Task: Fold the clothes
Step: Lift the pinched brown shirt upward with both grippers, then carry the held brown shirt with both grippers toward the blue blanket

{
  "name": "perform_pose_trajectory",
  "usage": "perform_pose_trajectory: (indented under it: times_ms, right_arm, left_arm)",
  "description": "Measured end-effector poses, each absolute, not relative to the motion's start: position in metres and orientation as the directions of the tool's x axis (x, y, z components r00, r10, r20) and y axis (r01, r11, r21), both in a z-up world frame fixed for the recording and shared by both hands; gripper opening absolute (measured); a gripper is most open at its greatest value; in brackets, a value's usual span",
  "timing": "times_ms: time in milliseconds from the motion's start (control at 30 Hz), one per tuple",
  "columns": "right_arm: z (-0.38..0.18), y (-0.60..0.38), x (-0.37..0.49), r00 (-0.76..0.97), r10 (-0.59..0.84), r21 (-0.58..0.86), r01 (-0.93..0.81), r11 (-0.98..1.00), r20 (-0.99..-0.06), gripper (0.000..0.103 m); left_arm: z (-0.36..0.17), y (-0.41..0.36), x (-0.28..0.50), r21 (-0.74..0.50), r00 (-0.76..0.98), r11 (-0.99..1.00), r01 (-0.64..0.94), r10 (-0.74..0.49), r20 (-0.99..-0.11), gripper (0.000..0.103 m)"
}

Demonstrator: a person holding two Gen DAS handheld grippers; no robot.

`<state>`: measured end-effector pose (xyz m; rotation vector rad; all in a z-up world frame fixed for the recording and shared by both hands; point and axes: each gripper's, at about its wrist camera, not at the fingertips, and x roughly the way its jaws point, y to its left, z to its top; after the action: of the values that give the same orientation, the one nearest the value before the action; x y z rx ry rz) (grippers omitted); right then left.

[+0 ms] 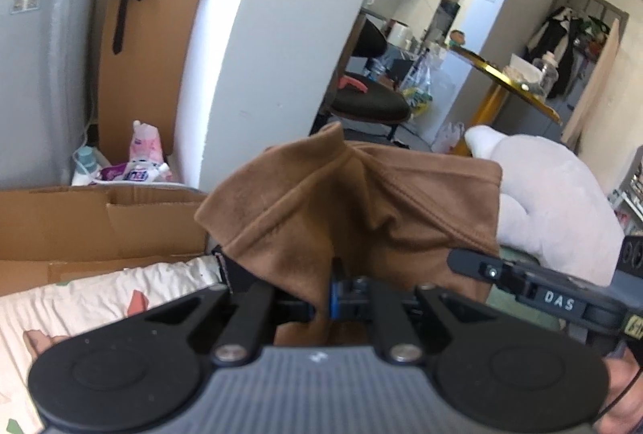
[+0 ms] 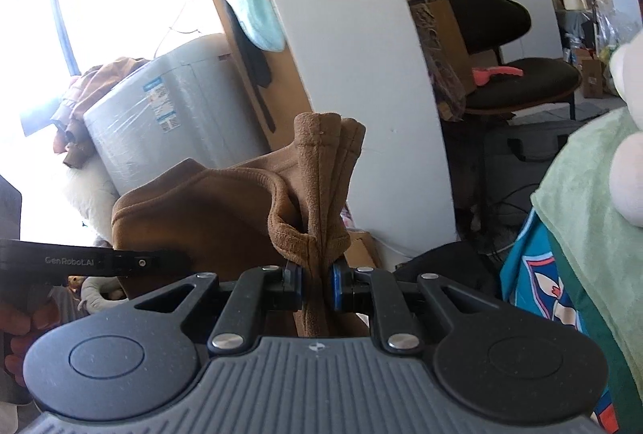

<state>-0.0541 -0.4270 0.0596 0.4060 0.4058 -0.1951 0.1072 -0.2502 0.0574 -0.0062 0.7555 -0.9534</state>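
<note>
A brown garment (image 1: 341,201) hangs between both grippers, lifted off the patterned white bedsheet (image 1: 100,297). My left gripper (image 1: 323,299) is shut on a bunched edge of it, and the cloth drapes over the left finger. In the right wrist view the same brown garment (image 2: 209,213) stretches to the left, and my right gripper (image 2: 317,289) is shut on several gathered layers with a stitched hem standing up above the pads. The other gripper's black body (image 2: 80,261) shows at the left edge, held by a hand (image 2: 20,333).
A flattened cardboard box (image 1: 100,229) lies beyond the sheet. A white plush toy (image 1: 554,201) sits to the right. A white curved wall (image 1: 273,52), a wrapped grey appliance (image 2: 173,104), a black chair (image 2: 522,80) and a green towel (image 2: 594,213) surround the spot.
</note>
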Motion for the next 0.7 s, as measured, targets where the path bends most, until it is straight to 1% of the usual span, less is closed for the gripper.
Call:
perform_pose_trajectory:
  times_ms: [233,333,533,700]
  right_arm:
    - [0.034,-0.447,-0.054,0.894,-0.17,0.314,0.316,0.895,-0.415,0.013]
    - [0.019,-0.453,-0.053,0.884,-0.205,0.297,0.347,0.89,-0.42,0.013]
    - [-0.009,-0.466,-0.053,0.862,-0.276,0.257,0.407,0.876,-0.425,0.013]
    - [-0.022,-0.473,-0.051,0.85,-0.312,0.227,0.433,0.872,-0.424,0.013]
  left_arm:
    - [0.03,-0.278,0.105,-0.304,0.317,0.54,0.785,-0.771,-0.553,0.008]
    - [0.013,-0.288,0.106,-0.326,0.292,0.519,0.79,-0.786,-0.545,0.008]
    - [-0.017,-0.31,0.109,-0.301,0.242,0.439,0.846,-0.821,-0.517,0.008]
    - [-0.036,-0.321,0.115,-0.329,0.215,0.415,0.848,-0.837,-0.503,0.008]
